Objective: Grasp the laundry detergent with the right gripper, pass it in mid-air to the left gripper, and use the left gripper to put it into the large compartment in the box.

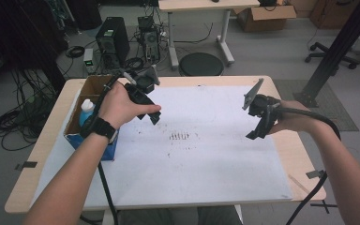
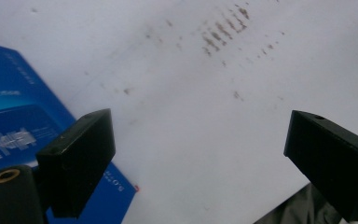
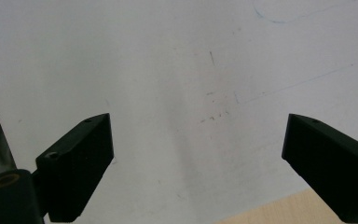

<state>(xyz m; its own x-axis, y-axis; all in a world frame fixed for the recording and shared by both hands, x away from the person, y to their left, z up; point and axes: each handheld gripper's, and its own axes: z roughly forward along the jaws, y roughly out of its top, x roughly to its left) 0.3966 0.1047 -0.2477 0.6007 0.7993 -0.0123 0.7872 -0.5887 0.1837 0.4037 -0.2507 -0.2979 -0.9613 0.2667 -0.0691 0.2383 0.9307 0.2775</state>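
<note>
My left gripper (image 1: pixel 153 117) hangs over the left part of the white sheet (image 1: pixel 206 159), beside an open cardboard box (image 1: pixel 92 85) with blue sides. In the left gripper view its jaws (image 2: pixel 198 158) stand wide apart with nothing between them, and the blue box side (image 2: pixel 9 126) lies at the left. My right gripper (image 1: pixel 257 132) hovers near the sheet's right edge. Its jaws (image 3: pixel 198 163) are also open and empty over bare sheet (image 3: pixel 168 70). A white bottle with a blue cap (image 1: pixel 86 110) stands inside the box.
Dark smudges (image 1: pixel 179 137) mark the sheet's middle. The wooden table edge (image 1: pixel 300 154) runs along the right, seen as a tan corner (image 3: pixel 279 211) in the right gripper view. Computer towers (image 1: pixel 112 40), cables and a round black stool (image 1: pixel 200 64) stand on the floor beyond the table.
</note>
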